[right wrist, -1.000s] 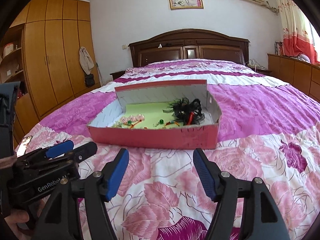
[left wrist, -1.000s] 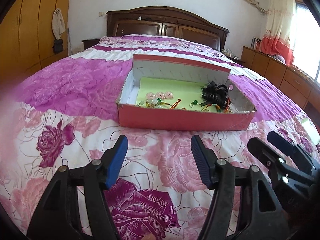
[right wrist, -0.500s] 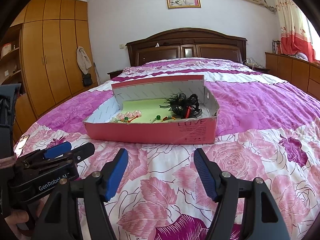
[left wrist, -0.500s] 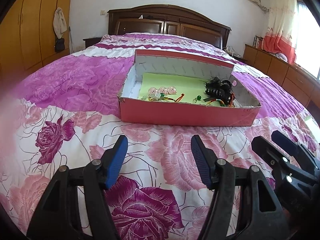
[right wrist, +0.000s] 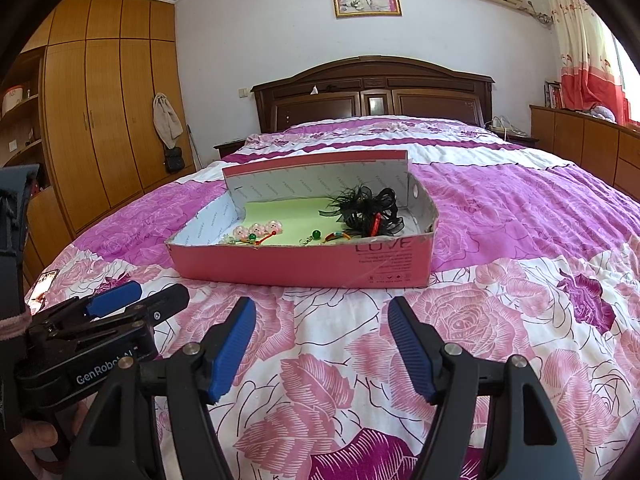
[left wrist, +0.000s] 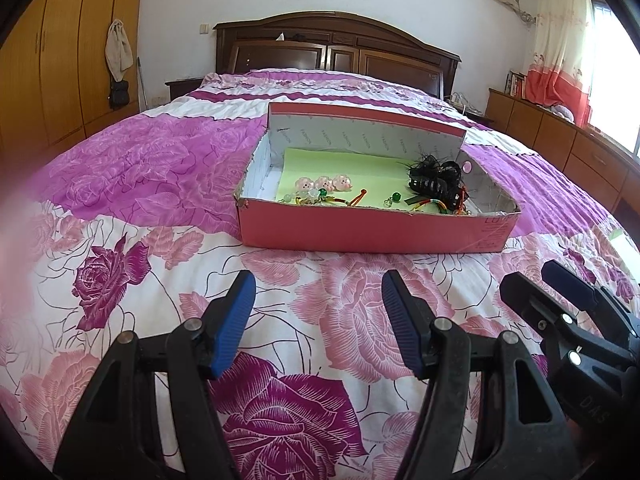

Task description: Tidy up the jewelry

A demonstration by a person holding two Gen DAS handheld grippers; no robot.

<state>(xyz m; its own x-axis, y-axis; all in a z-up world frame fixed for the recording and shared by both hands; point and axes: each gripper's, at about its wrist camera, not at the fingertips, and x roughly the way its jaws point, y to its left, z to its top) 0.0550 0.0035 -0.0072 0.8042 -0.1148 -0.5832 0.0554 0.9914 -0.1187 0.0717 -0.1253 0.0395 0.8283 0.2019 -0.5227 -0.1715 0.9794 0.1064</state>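
A shallow pink cardboard box with a pale green liner lies on the flowered bedspread ahead of both grippers. Inside it, pink bead charms sit at the left and a green bead in the middle. A black feathery hair claw lies at the right among coloured cords. My left gripper is open and empty over the quilt, short of the box's near wall. My right gripper is beside it, also open and empty.
The bed's dark wooden headboard stands behind the box. A tall wooden wardrobe runs along the left, and low cabinets stand under the curtained window on the right. A phone lies at the bed's left edge. A hand holds the left gripper.
Both views have tilted slightly, so the box looks a little flatter than a second ago. Both grippers stay open and short of the box.
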